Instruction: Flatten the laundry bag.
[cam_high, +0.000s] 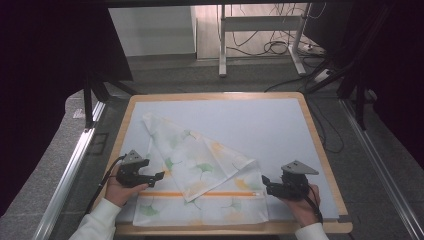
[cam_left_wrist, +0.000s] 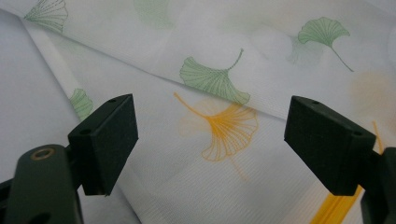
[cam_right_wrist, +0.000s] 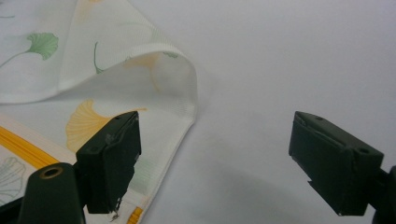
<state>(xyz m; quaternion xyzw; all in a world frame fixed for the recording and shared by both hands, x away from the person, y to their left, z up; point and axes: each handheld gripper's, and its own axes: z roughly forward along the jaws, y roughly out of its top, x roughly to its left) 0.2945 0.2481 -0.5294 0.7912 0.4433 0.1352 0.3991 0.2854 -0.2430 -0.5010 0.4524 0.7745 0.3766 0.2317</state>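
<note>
— Black jaws stand nearest, wide apart on both tools. Where's the cloth?

— Cloth (cam_high: 200, 175) lies on the pale mat (cam_high: 280, 130) at the near edge of the table (cam_high: 320, 145), white with green and yellow ginkgo leaves and an orange stripe (cam_high: 200, 194). One corner is folded over across it.

— And the left gripper (cam_high: 160, 175)?

— At the cloth's left edge, gaping, nothing between the jaws; whether a tip touches the fabric is hard to tell.

— The right gripper (cam_high: 265, 181)?

— Just beside the cloth's right edge, jaws also spread, empty, one over the fabric, one over bare mat.
</note>
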